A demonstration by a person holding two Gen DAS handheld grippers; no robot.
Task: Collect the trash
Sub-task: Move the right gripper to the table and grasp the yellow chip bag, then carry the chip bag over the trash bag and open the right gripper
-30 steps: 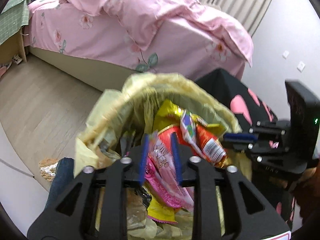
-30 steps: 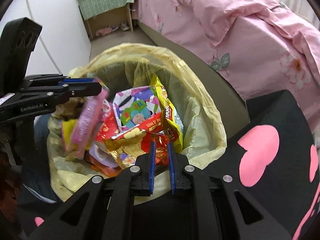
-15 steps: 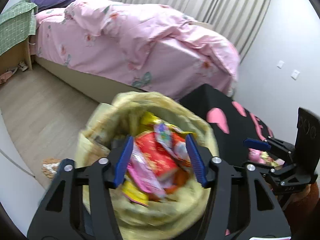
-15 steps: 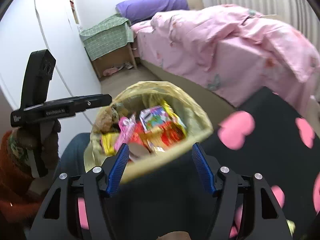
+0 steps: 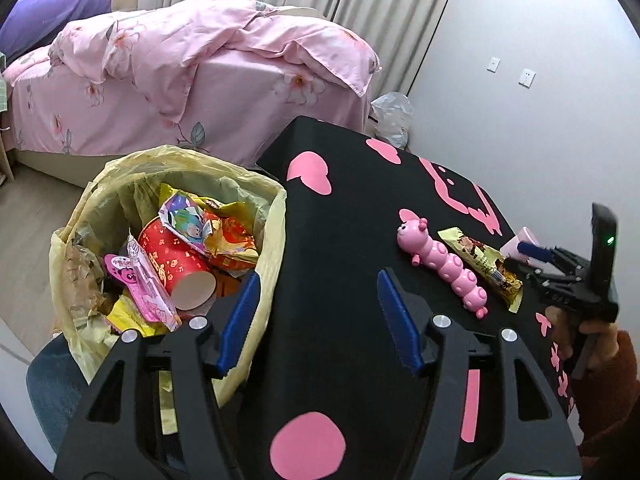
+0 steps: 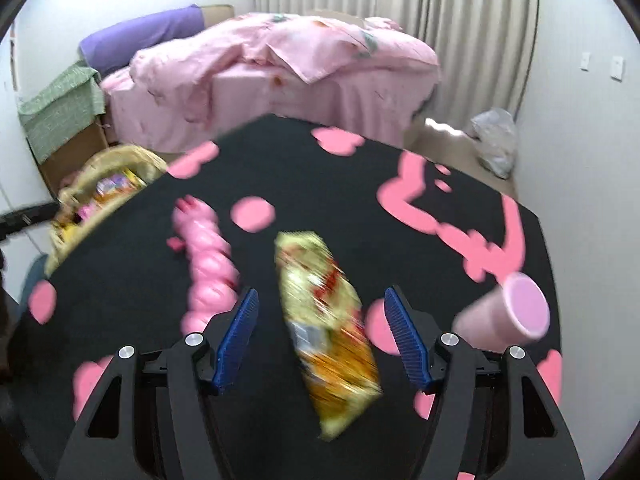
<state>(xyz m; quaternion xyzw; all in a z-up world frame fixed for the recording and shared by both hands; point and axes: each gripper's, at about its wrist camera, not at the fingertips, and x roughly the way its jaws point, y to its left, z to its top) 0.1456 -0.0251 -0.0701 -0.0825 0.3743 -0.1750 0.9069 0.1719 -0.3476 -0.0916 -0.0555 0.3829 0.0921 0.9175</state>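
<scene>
A snack wrapper lies flat at lower centre of the right view, framed by the spread, empty right tongs, likely the next pick. The left tongs gape empty beside the full bin. The black, pink-patterned surface stands below the pink bed.

A bed with a pink flowered cover and a purple pillow stands before long pale curtains. The walls are white, with two switches. The floor is light wood.
</scene>
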